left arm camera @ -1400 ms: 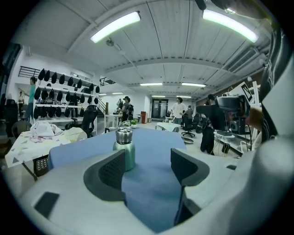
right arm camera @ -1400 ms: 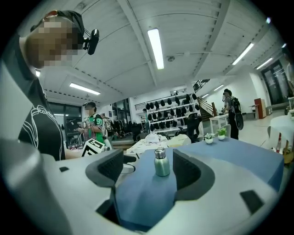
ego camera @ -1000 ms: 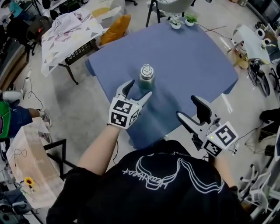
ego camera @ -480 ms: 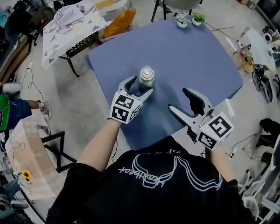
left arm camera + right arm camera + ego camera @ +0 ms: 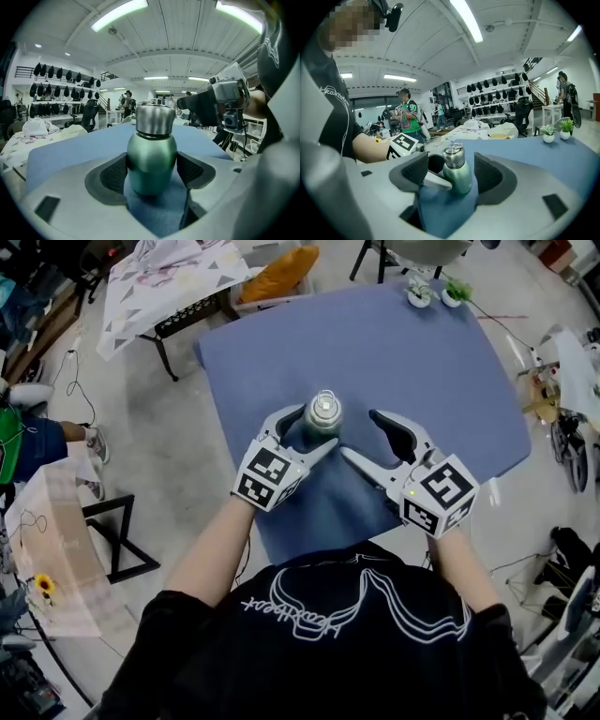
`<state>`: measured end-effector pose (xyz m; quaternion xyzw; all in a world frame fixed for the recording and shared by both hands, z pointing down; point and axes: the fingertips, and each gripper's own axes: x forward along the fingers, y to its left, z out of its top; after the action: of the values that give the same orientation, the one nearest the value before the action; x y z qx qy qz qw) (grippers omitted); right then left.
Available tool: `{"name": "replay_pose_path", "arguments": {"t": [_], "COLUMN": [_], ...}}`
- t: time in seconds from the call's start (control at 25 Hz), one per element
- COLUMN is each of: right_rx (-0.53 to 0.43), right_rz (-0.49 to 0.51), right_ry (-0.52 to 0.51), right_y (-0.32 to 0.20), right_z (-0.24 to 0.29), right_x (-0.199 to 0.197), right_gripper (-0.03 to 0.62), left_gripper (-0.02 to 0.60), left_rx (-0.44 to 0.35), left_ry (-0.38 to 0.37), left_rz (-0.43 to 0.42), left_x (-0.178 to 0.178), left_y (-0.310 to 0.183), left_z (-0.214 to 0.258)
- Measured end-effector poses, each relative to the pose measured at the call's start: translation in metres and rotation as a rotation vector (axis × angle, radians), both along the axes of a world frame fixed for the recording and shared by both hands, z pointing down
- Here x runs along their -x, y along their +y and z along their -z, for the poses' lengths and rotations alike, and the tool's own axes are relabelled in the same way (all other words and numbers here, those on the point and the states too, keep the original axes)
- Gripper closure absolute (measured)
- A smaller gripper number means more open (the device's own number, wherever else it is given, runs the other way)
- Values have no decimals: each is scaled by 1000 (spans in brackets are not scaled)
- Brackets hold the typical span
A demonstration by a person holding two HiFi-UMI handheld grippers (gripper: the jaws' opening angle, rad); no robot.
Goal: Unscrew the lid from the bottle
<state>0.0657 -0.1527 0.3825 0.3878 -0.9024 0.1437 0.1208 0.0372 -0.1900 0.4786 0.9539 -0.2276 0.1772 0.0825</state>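
A green metal bottle (image 5: 323,418) with a silver screw lid (image 5: 324,407) stands upright on the blue table (image 5: 422,362). My left gripper (image 5: 307,432) reaches it from the near left. In the left gripper view both dark pads (image 5: 117,173) lie against the bottle's green body (image 5: 151,161), below the lid (image 5: 153,119). My right gripper (image 5: 367,439) is just right of the bottle with its jaws wide and closing. In the right gripper view the bottle (image 5: 458,176) stands ahead of the jaws (image 5: 451,174), touching neither pad.
Two small potted plants (image 5: 433,294) stand at the table's far edge. A table with a white patterned cloth (image 5: 169,268) and an orange cushion (image 5: 281,273) lie beyond the far left corner. Other people stand in the room's background (image 5: 408,117).
My left gripper moved forward until its jaws flank the bottle's body. The right gripper swung in from the near right to just beside the bottle.
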Motion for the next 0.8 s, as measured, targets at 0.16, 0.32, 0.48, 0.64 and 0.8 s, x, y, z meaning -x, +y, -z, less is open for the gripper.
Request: {"name": "replay_pose_path", "arguments": {"t": [0.16, 0.32, 0.48, 0.64, 0.8], "right_rx": [-6, -18, -31, -44, -58], "right_rz": [66, 120, 148, 156, 179], "right_ry": [61, 101, 120, 126, 120], "right_y": [-18, -33, -40, -43, -44], "right_z": [-13, -24, -31, -36, -37], "right_x": [13, 28, 40, 42, 43], "right_gripper": [301, 306, 318, 333, 341], "left_gripper": [250, 250, 251, 252, 252], "left_rx": [-3, -10, -12, -10, -9], "left_ry": [-9, -2, -2, -7, -12], "left_rz": [-6, 0, 5, 9, 19], "left_x": [0, 0, 1, -1, -1], "left_y": [1, 0, 0, 1, 1], "left_z": [0, 1, 1, 1, -1]}}
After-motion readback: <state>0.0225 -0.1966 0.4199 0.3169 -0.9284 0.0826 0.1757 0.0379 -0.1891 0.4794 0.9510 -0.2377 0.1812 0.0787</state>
